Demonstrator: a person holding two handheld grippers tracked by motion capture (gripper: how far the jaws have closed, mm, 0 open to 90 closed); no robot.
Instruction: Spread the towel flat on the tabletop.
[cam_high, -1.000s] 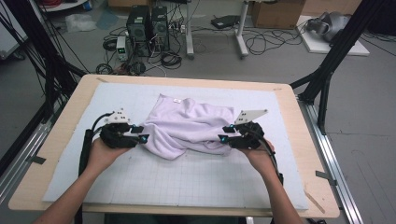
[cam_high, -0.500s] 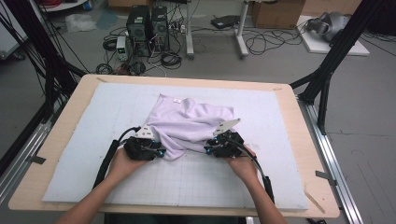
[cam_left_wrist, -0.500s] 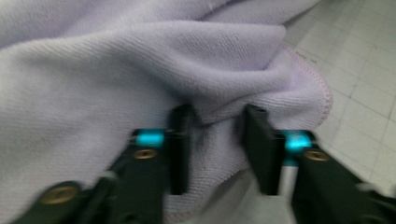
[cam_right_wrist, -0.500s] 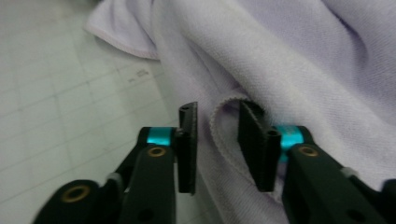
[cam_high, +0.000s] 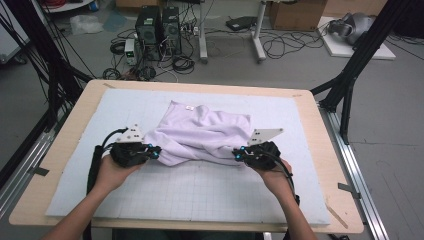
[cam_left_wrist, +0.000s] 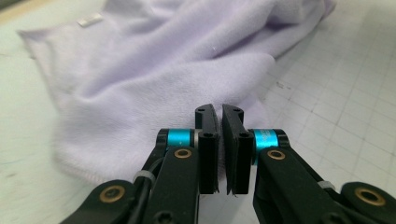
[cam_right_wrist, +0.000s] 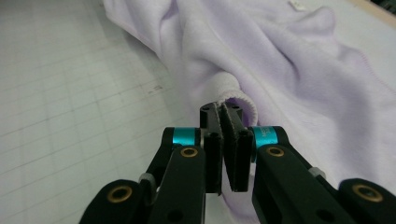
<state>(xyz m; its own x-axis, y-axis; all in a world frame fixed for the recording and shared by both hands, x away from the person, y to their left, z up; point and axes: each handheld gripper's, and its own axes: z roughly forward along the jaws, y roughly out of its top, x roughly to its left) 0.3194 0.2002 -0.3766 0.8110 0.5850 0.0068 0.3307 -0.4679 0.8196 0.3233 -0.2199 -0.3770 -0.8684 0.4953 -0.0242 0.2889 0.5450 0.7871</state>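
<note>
A crumpled lilac towel (cam_high: 205, 132) lies on the middle of the gridded mat (cam_high: 200, 200). My left gripper (cam_high: 157, 151) is at the towel's near left corner. Its jaws have just been closing and now stand shut, with the tips (cam_left_wrist: 219, 112) buried in the edge of the towel (cam_left_wrist: 163, 70). My right gripper (cam_high: 236, 155) is at the near right corner. Its jaws have also just been closing and are shut on a rolled hem (cam_right_wrist: 233, 100) of the towel (cam_right_wrist: 289, 70). A small white label (cam_high: 189, 107) shows on the towel's far side.
The mat covers a wooden table (cam_high: 65, 150) with black frame posts at its back corners. Bare grid lies in front of the towel and to both sides. Computers and cables sit on the floor beyond the table.
Both hands came inward along the towel's near edge, then drew apart again. The jaws have gone from spread to shut, and the towel's near edge now runs between them.
</note>
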